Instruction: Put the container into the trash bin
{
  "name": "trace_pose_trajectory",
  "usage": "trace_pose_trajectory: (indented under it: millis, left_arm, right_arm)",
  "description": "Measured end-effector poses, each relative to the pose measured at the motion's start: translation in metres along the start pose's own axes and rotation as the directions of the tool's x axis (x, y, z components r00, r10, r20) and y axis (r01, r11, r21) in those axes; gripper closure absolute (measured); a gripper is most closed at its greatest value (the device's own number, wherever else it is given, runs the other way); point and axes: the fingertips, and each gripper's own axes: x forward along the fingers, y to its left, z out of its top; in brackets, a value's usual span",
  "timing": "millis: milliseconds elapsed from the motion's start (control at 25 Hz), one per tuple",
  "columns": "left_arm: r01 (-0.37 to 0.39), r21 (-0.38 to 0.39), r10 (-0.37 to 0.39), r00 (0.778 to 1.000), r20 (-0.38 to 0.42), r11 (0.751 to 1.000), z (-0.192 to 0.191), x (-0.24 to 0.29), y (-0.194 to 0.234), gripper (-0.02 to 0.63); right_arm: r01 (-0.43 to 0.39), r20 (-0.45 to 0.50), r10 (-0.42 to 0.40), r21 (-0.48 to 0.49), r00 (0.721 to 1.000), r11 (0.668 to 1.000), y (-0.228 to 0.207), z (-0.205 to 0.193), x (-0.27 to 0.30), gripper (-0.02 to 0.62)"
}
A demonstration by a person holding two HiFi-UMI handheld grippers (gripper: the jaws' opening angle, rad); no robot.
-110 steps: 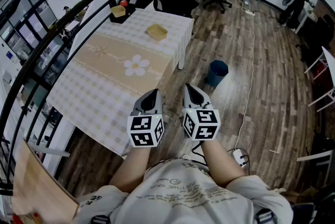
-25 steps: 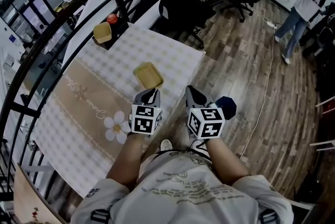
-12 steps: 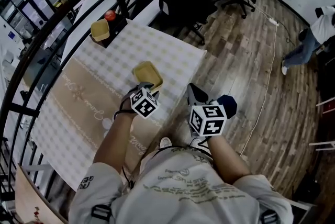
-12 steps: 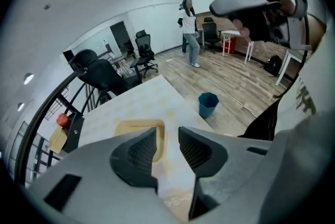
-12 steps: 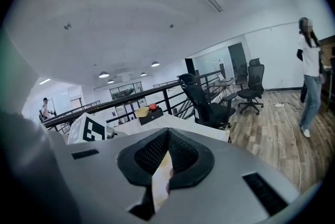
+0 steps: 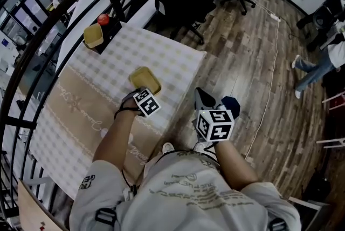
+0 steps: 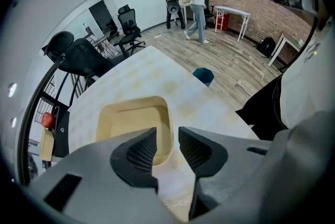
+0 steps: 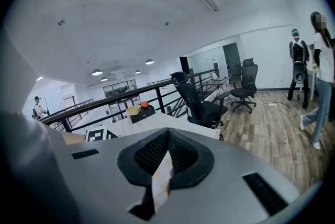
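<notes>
The shallow yellow container lies on the checked tablecloth near the table's right end. My left gripper points steeply down just over its near edge. In the left gripper view the container fills the space ahead. The left gripper has its jaws opening, nothing is pressed between them, and the container's near rim shows through the gap. My right gripper hovers off the table's end, and in the right gripper view this gripper is shut with nothing in it. The blue trash bin stands on the floor behind it, also visible as the bin.
A black box at the table's far corner carries a second small yellow container and a red object. A black railing runs along the far side. Office chairs, a floor cable and people are around.
My left gripper has dropped from beside the right one down to the container's near edge, rolling as it went, and its jaws have parted. The right gripper barely shifted.
</notes>
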Motion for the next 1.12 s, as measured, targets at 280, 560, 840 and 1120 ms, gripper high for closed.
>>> trace_pose_trajectory:
  millis: [280,560,840,1120]
  left_arm:
    - [0.03,0.034,-0.027,0.996,-0.079,0.999,-0.008,0.02,0.003,0.489]
    - [0.008,0.051,-0.004,0.997,-0.077,0.999,-0.005,0.016,0.005,0.547]
    - [-0.024,0.036,0.026,0.999,-0.042,0.999,0.005,-0.005,0.01,0.58]
    - [-0.061,0.032,0.06,0.998,0.014,0.998,0.027,-0.048,0.012,0.58]
  right_arm:
    - [0.016,-0.01,-0.016,0.004,1.0,1.0,-0.008,-0.001,0.005,0.592]
    - [0.02,-0.022,-0.02,0.011,1.0,1.0,-0.012,-0.005,0.007,0.592]
    - [0.008,-0.02,-0.008,0.013,1.0,1.0,-0.01,-0.003,0.006,0.592]
    - [-0.001,-0.018,0.001,0.013,1.0,1.0,-0.009,-0.003,0.006,0.592]
